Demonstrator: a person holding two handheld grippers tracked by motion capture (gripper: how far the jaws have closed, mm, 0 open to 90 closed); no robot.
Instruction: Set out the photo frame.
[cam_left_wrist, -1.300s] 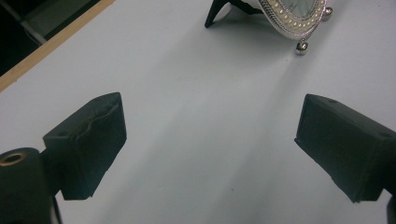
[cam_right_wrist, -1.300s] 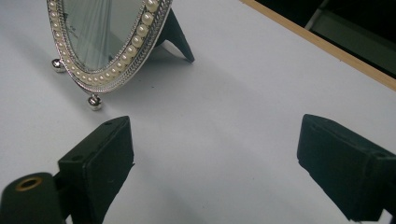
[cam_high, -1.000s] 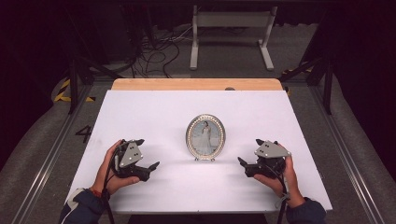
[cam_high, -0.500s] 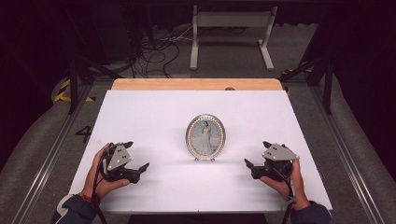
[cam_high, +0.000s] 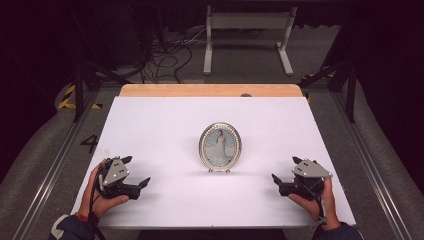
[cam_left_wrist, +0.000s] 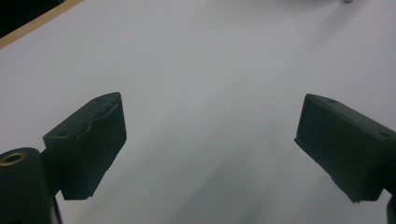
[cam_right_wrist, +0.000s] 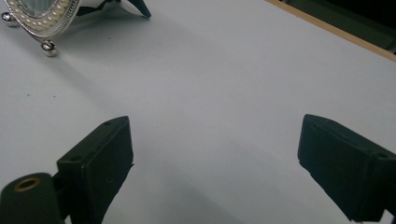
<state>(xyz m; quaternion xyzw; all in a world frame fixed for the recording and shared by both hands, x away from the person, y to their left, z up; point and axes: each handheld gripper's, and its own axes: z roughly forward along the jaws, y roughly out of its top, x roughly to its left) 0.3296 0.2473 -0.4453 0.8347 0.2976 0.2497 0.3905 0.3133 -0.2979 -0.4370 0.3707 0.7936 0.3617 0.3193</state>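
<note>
Drawn back toward near tabletop (cam_high: 165, 115) edge, both tools, left (cam_high: 134, 180) and right (cam_high: 283, 182), gaping empty; oval silver beaded photo frame (cam_high: 220, 146) upright mid-tabletop, probably light, fragile, best gripped by rim.

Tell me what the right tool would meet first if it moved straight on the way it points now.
Probably nothing: ahead of the open right tool lies bare white table. The oval silver photo frame stands off to one side, though depth is unclear.

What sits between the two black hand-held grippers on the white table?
The oval silver picture frame stands upright between the left gripper and right gripper, seen from the high view.
</note>
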